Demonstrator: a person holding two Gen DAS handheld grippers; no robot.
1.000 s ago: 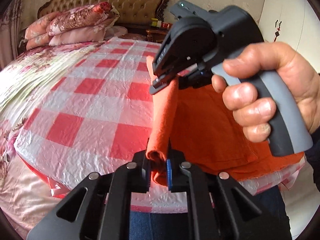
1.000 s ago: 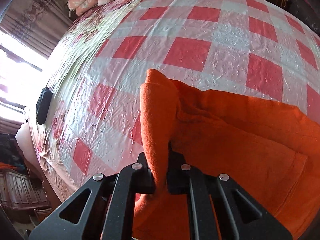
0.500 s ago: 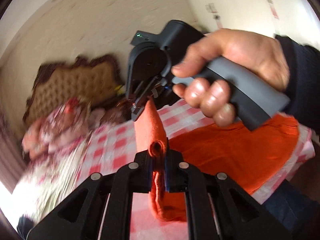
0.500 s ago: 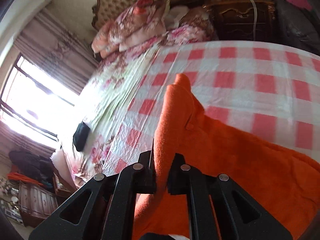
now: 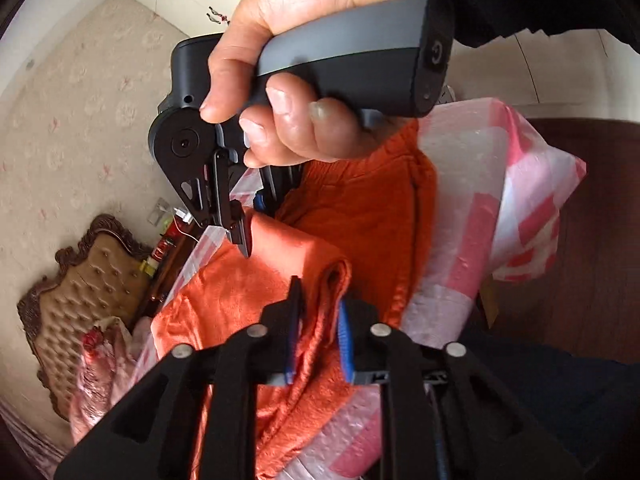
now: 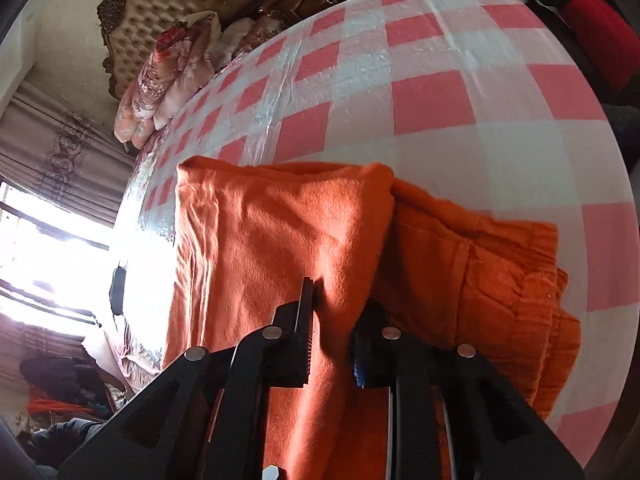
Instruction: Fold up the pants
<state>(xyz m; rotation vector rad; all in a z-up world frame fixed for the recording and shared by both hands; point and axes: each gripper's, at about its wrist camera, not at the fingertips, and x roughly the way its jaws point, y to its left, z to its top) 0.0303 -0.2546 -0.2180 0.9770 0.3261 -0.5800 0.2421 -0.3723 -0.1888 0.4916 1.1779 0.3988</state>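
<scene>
The orange pants (image 6: 280, 232) lie on the red-and-white checked sheet (image 6: 440, 100), one part folded over the other. In the right wrist view my right gripper (image 6: 332, 332) straddles a ridge of the top layer; its jaws are opening and the cloth sits loosely between the pads. In the left wrist view my left gripper (image 5: 319, 332) also has a fold of the pants (image 5: 360, 208) between its blue pads, jaws opening. A hand (image 5: 300, 100) holds the right gripper (image 5: 244, 240) just beyond, its tips down on the cloth.
A tufted headboard (image 6: 160, 12) and stacked floral quilts (image 6: 172, 64) stand at the far end of the bed. A bright window (image 6: 40, 260) is at the left, with a small dark object (image 6: 118, 290) on the bed near it. Dark floor (image 5: 592, 240) lies past the sheet's edge.
Both grippers have swung across the bed with the pants' edge and laid it over the rest. The left wrist has rolled. Both pairs of jaws, earlier clamped on the cloth, have parted.
</scene>
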